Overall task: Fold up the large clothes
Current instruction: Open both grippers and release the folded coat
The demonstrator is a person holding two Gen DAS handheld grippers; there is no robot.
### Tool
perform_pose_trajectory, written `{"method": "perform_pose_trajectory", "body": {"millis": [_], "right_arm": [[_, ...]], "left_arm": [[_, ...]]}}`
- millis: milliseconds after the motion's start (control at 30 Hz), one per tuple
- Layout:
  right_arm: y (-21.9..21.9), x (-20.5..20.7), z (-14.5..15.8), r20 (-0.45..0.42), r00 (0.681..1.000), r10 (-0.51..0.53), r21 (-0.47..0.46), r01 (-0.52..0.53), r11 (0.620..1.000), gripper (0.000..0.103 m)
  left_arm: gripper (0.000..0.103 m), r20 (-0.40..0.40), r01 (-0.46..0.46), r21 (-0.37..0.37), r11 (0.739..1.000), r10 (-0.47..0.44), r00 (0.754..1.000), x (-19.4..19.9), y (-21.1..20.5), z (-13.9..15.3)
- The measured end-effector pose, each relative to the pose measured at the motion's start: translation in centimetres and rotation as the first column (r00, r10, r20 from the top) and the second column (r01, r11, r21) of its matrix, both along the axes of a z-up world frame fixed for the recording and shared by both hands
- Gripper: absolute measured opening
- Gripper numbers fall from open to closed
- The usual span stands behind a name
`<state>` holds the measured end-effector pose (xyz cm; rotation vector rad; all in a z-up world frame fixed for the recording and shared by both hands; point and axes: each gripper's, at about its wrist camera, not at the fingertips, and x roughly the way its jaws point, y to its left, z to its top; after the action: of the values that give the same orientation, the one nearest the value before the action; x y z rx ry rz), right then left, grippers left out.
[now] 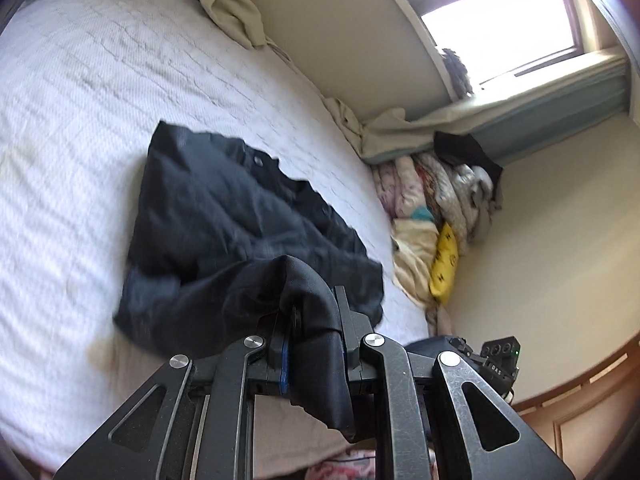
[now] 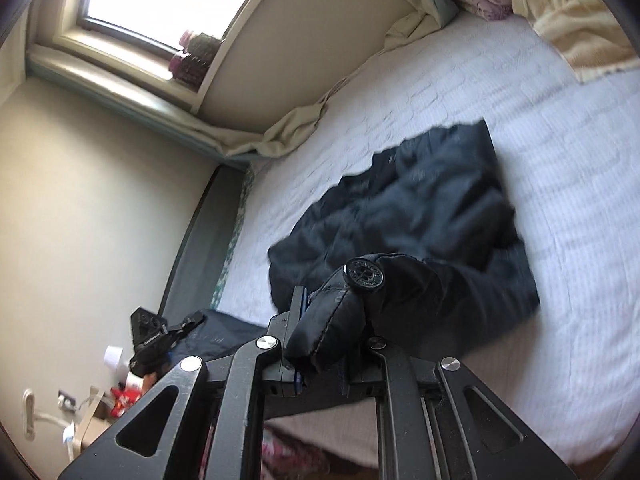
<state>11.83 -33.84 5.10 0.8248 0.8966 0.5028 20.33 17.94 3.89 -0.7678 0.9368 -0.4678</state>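
Dark garment (image 1: 224,216) lifted by both grippers over white bed (image 1: 80,100).
Left gripper (image 1: 308,320) clamped on a smooth fabric edge at garment's near side, rest lying rumpled on bed; pile of bedding (image 1: 440,208) past garment by the wall. Right gripper (image 2: 332,320) pinched nearly closed on a stitched garment corner just under a black button (image 2: 363,273); window (image 2: 160,0) far beyond garment.

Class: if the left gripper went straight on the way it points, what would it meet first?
Likely the dark jacket it already grips, spread on the white bedspread just ahead of the left gripper; depth is uncertain.
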Motion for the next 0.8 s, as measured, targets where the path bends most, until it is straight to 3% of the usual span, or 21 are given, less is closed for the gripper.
{"method": "perform_pose_trajectory", "body": {"millis": [100, 233, 433, 500, 600, 633, 700, 767, 800], "right_arm": [[0.5, 3.0, -0.6, -0.01, 0.999, -0.038, -0.036, 0.037, 0.999, 0.009], [0.6, 6.5, -2.5, -0.04, 0.996, -0.081, -0.086, 0.077, 0.993, 0.009], [1.5, 10.0, -5.1, -0.072, 0.993, -0.092, -0.133, 0.082, 0.988, 0.01], [1.7, 10.9, -6.1, -0.087, 0.99, -0.11, -0.148, 0.096, 0.984, 0.012], [1.6, 12.2, -7.2, -0.112, 0.984, -0.136, -0.152, 0.119, 0.981, 0.017], [1.5, 12.5, -7.5, -0.117, 0.983, -0.143, -0.153, 0.125, 0.98, 0.022], [1.2, 13.1, -8.0, -0.122, 0.98, -0.156, -0.143, 0.138, 0.98, 0.033], [0.8, 13.3, -8.2, -0.12, 0.977, -0.174, -0.119, 0.16, 0.98, 0.062], [0.4, 13.3, -8.0, -0.107, 0.976, -0.192, -0.098, 0.181, 0.978, 0.068]], "left_arm": [[0.019, -0.03, -0.039, 0.015, 0.999, 0.039, 0.999, 3.2, -0.1, -1.5], [0.02, -0.095, -0.082, -0.018, 0.996, 0.08, 0.992, 6.4, 0.3, -4.6], [0.024, -0.16, -0.117, 0.004, 0.993, 0.116, 0.98, 8.8, 0.2, -7.3], [0.034, -0.173, -0.135, 0.016, 0.991, 0.136, 0.975, 9.5, 0.1, -7.5], [0.063, -0.182, -0.167, 0.011, 0.986, 0.166, 0.969, 9.8, 0.5, -7.6], [0.074, -0.181, -0.185, 0.0, 0.983, 0.182, 0.966, 9.9, 0.7, -7.6], [0.078, -0.169, -0.214, -0.01, 0.977, 0.209, 0.963, 10.1, 1.1, -7.1], [0.082, -0.141, -0.235, 0.004, 0.972, 0.233, 0.962, 10.1, 1.5, -6.6], [0.084, -0.112, -0.253, 0.038, 0.967, 0.256, 0.96, 10.0, 1.8, -6.1]]}}
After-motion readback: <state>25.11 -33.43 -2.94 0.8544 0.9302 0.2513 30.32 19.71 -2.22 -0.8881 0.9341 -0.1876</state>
